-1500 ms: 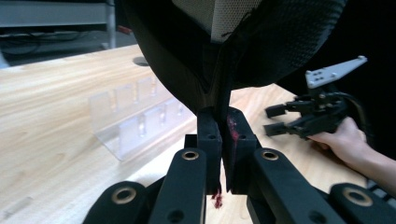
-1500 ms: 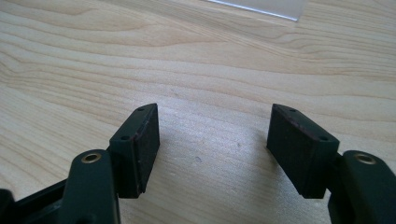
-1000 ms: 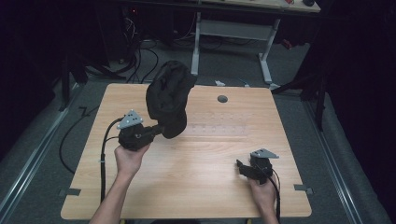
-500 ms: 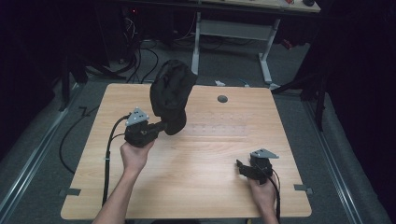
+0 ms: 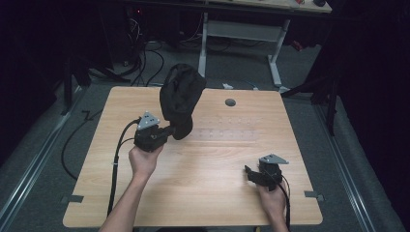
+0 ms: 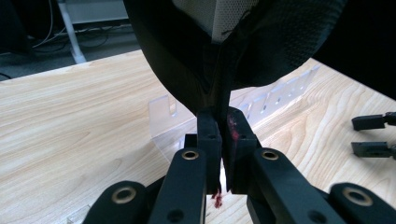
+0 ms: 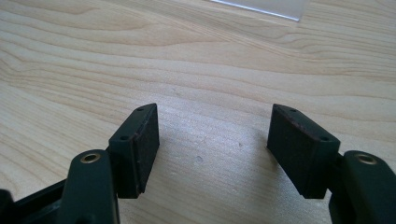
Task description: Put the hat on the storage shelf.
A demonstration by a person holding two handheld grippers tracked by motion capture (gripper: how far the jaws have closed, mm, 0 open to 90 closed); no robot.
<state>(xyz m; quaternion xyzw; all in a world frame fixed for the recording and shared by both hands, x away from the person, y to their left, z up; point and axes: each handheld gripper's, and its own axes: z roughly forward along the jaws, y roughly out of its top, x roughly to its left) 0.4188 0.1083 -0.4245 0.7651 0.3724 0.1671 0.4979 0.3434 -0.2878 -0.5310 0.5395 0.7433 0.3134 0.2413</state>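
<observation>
table: we see pale wood, hole near far edge | black cap: raised over the far-left part, hanging from our left gripper, jaws clenched on its edge | right gripper: near the right front corner, jaws spread, nothing between

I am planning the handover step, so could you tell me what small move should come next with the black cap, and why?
Probably bring the open right claw up toward the black cap. The left claw is shut on the cap's edge and holds it above the table, where it hangs from one pinch, while the right claw rests low and empty.
</observation>
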